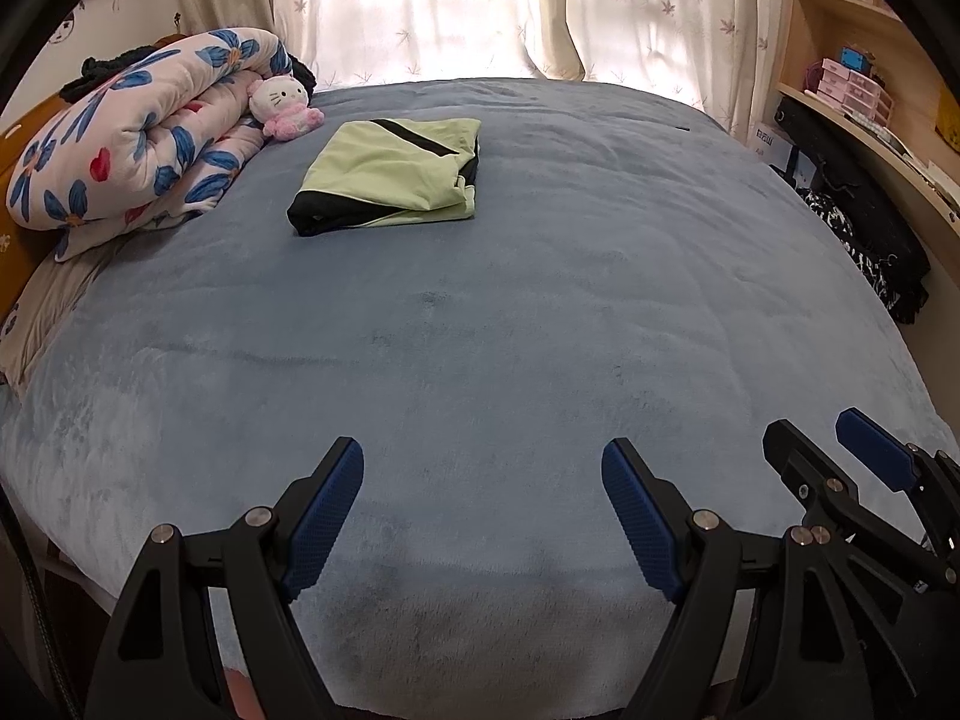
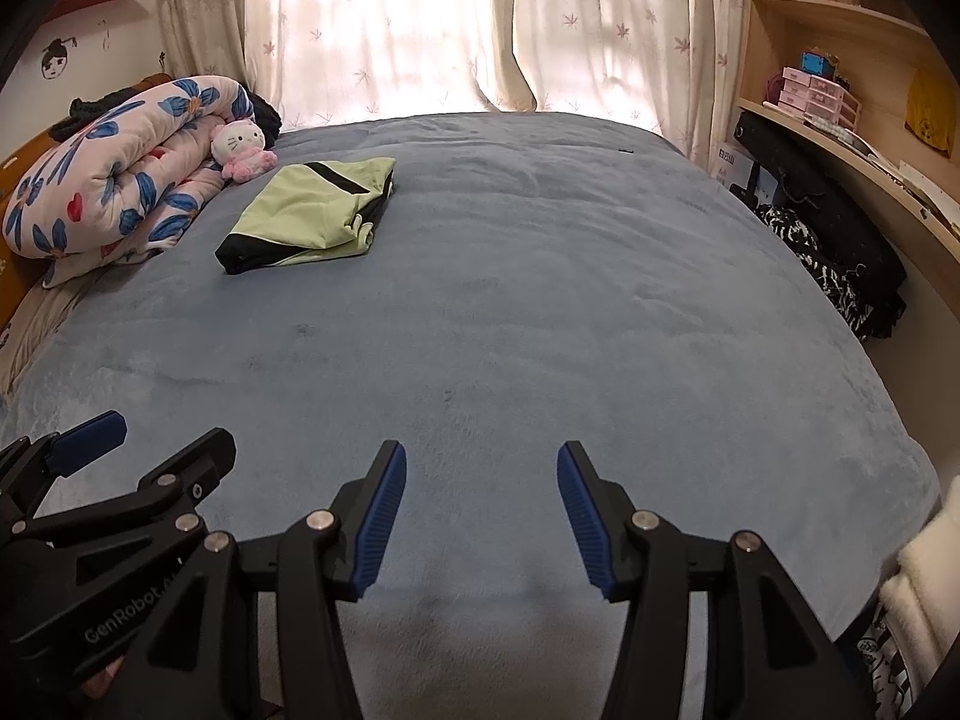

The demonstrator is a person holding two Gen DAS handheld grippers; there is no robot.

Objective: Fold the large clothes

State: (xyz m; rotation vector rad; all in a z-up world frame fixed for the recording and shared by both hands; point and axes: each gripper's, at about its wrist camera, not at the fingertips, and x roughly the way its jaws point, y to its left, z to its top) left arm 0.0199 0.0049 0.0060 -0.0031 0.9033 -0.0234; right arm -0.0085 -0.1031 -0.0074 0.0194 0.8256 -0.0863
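A light green garment with black trim [image 1: 393, 177] lies folded in a neat rectangle on the far left part of the blue bed cover [image 1: 510, 330]. It also shows in the right wrist view [image 2: 309, 216]. My left gripper [image 1: 483, 480] is open and empty, low over the bed's near edge, far from the garment. My right gripper [image 2: 480, 480] is open and empty, just to the right of the left one. It shows at the right edge of the left wrist view [image 1: 816, 450]. The left gripper shows at the lower left of the right wrist view [image 2: 162, 438].
A rolled floral quilt [image 1: 138, 132] and a white cat plush [image 1: 282, 105] sit at the bed's far left. Dark clothes [image 1: 864, 240] hang beside a curved wooden shelf [image 1: 870, 138] on the right. Curtains [image 1: 480, 6] close off the far side.
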